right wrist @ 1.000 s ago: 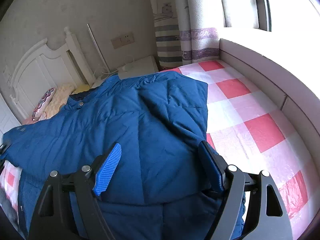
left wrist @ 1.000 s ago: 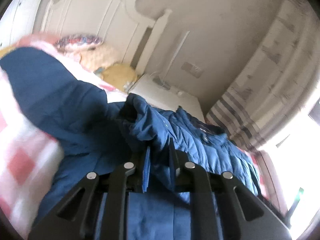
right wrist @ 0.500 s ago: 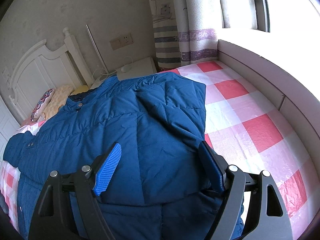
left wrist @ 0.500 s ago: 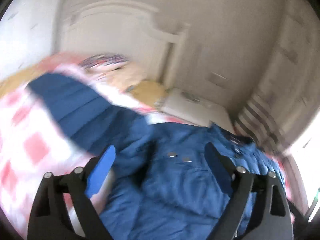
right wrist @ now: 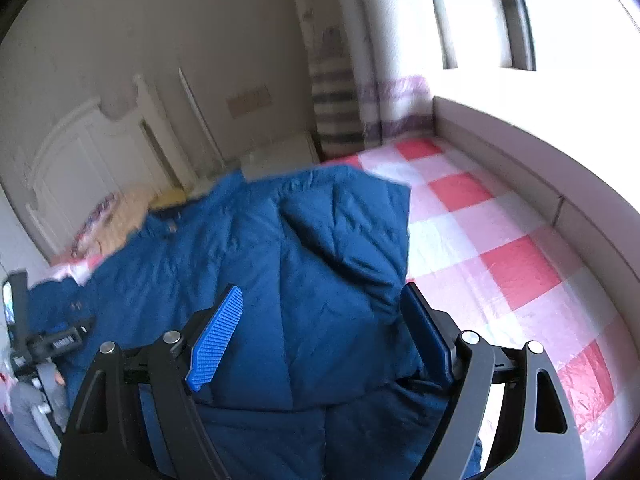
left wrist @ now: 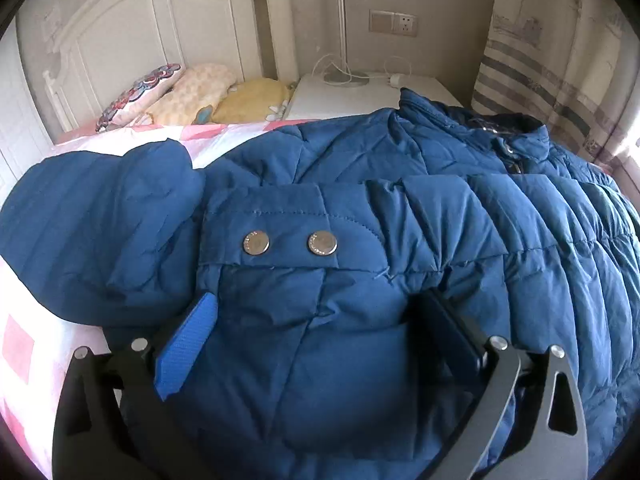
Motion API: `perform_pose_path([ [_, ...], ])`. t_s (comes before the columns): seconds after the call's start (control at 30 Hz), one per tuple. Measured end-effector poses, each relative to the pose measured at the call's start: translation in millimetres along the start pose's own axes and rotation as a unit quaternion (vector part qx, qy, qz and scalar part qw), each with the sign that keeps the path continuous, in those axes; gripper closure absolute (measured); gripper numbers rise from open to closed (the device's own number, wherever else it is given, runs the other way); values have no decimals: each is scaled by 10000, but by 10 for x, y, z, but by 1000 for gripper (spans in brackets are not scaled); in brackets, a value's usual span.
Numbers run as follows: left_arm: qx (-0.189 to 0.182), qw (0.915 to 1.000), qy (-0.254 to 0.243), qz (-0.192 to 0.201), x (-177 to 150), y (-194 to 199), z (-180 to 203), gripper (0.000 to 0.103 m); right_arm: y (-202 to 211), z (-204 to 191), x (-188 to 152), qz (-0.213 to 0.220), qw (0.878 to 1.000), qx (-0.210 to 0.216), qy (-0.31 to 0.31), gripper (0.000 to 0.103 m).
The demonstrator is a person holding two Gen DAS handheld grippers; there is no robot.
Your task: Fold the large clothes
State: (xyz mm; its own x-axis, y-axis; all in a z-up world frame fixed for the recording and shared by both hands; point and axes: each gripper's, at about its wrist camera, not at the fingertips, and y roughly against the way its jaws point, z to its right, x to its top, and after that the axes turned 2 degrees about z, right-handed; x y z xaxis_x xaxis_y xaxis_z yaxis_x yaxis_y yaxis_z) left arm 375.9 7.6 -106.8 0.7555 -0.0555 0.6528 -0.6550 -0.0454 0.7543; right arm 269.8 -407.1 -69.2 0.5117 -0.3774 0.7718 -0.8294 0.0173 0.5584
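A large blue quilted jacket (left wrist: 360, 216) lies spread on the bed, one sleeve folded across its front, with a cuff tab bearing two metal snaps (left wrist: 290, 243). My left gripper (left wrist: 320, 320) is open and empty, low over the folded sleeve. The jacket also shows in the right wrist view (right wrist: 280, 260), its right sleeve folded inward. My right gripper (right wrist: 324, 312) is open and empty just above the jacket's lower part. The left gripper shows at the left edge of the right wrist view (right wrist: 52, 340).
The bed has a pink and red checked cover (right wrist: 500, 240). Pillows (left wrist: 192, 92) lie by the white headboard (left wrist: 132, 32). A white nightstand (left wrist: 352, 96) with cables stands behind the collar. A striped curtain (left wrist: 540, 60) and a padded window ledge (right wrist: 540, 168) are on the right.
My left gripper let go of the jacket sleeve, opened wide and dropped back low over the laid-down sleeve. My right gripper stayed open and moved a little; its view is now blurred.
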Motion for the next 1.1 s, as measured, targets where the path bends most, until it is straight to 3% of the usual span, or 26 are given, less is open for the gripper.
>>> perform_pose_path([
  [0.07, -20, 10000, 19, -3, -4, -9, -7, 2, -15, -68, 134, -17, 9998, 142, 107, 25],
  [0.27, -84, 9999, 71, -15, 54, -25, -12, 2, -371, -538, 657, -67, 9937, -232, 1097, 33],
  [0.4, -85, 9999, 72, -11, 46, -22, -12, 2, -928, -670, 719, -623, 9909, -373, 1137, 36],
  [0.5, -86, 9999, 72, -13, 38, -24, -5, 2, -1431, -711, 462, -1453, 9750, -765, 1495, 35],
  [0.63, -84, 9999, 72, -13, 38, -23, -4, 2, -1372, -734, 468, -1401, 9748, -919, 1471, 34],
  [0.7, -86, 9999, 74, -14, 39, -27, -2, 2, -1192, -757, 544, -1009, 9799, -929, 1447, 34],
  [0.77, -81, 9999, 71, -12, 38, -24, -1, 2, -1079, -744, 623, -651, 9818, -1040, 1452, 26],
  [0.83, -82, 9999, 71, -11, 38, -25, -2, 2, -1167, -681, 598, -810, 9804, -1081, 1435, 19],
  [0.9, -84, 9999, 74, -10, 39, -24, -2, 2, -1426, -592, 453, -1543, 9701, -1049, 1552, 17],
  [1.03, -83, 9999, 74, -11, 39, -24, -2, 2, -1219, -640, 512, -1233, 9752, -1256, 1340, 16],
  [1.1, -81, 9999, 72, -10, 38, -28, 1, 2, -992, -815, 509, -852, 9837, -871, 1325, 16],
])
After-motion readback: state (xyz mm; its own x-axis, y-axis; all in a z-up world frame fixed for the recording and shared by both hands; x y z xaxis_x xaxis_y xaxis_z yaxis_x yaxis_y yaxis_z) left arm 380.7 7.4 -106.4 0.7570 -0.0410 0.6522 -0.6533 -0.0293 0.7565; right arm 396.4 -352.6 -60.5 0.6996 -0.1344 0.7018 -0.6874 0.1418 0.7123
